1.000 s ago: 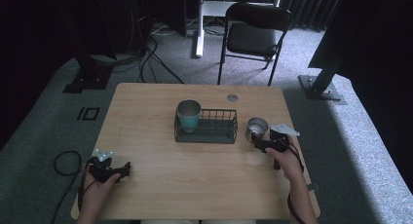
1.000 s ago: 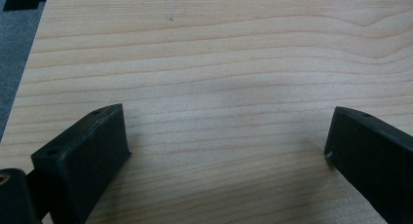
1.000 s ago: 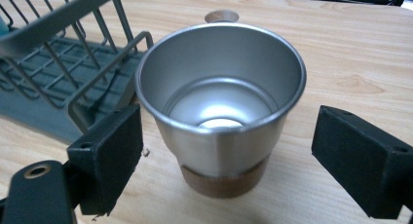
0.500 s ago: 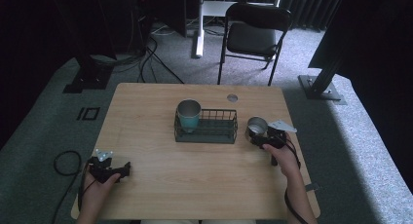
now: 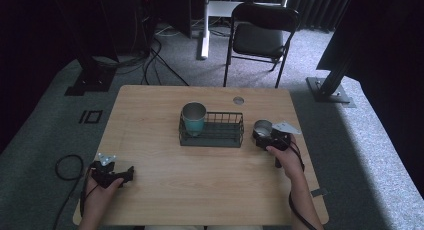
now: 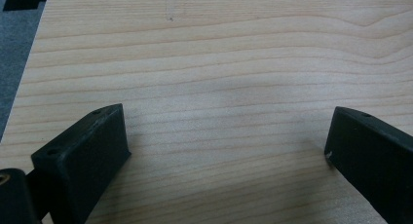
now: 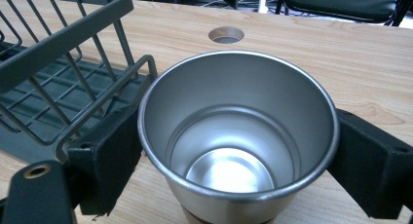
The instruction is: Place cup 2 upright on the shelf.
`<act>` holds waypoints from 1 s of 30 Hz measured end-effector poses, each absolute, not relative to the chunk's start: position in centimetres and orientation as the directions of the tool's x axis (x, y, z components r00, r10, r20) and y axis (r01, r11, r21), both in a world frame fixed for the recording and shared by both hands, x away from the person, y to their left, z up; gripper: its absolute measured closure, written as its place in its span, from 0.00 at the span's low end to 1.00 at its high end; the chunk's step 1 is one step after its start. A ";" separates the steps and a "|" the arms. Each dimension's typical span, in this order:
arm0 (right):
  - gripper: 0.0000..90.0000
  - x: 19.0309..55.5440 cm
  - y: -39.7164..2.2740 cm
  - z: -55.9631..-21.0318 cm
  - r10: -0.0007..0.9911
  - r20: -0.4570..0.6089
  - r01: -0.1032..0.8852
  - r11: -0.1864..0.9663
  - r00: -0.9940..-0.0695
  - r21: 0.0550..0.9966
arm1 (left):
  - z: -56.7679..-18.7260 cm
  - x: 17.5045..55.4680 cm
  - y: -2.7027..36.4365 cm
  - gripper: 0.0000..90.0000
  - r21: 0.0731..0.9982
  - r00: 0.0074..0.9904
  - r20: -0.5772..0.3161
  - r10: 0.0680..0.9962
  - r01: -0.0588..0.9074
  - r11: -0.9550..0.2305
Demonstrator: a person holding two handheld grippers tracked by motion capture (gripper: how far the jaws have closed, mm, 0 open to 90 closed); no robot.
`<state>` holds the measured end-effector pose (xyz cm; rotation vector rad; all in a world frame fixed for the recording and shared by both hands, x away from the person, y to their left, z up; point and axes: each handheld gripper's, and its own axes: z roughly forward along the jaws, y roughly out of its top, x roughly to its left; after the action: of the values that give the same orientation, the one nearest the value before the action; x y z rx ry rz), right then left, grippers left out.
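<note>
Right now the right gripper (image 5: 264, 132) has its jaws either side of a steel cup (image 5: 263, 127), pads against the wall just under the rim; looks pinched on it, cup upright on the surface (image 5: 210, 190), just right of the wire basket (image 5: 213, 138); a second cup, teal (image 5: 193, 118), stands in the basket's left end.

Handling guess: steel cup is thin-walled, light, rigid; polished so slippery; smooth wall tapers downward, so a grip low down may slide; taking it just under the rolled rim, as the pads sit now, lets the lip act as a stop; not fragile, dents at worst.

Left gripper (image 5: 112, 174) sits at the near left corner of the surface; jaws spread wide, nothing between them, just bare wood in the left gripper view.

View differences: right gripper view shows the steel cup (image 7: 238, 141) is empty and how the pads (image 7: 109, 158) bracket it, plus the basket (image 7: 63, 83) wires close by on the left; high view can't resolve that contact but gives the layout, and the chair (image 5: 262, 37) beyond the far edge.
</note>
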<state>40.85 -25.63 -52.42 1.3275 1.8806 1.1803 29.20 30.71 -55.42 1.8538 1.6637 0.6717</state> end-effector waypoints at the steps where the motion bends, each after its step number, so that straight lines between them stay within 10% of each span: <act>1: 0.13 40.9 -25.6 -52.4 0.930 0.050 0.450 0.128 -0.363 0.884 | -55.4 29.2 30.7 0.03 0.693 0.107 0.002 0.994 0.717 -0.079; 30: 0.15 41.1 -26.0 -50.9 0.938 0.021 0.461 0.150 -0.345 0.875 | -55.4 29.2 30.7 0.03 0.693 0.107 0.002 0.994 0.717 -0.079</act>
<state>41.07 -25.96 -50.92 1.3311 1.8830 1.1282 29.19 30.70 -55.42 1.8539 1.6636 0.6718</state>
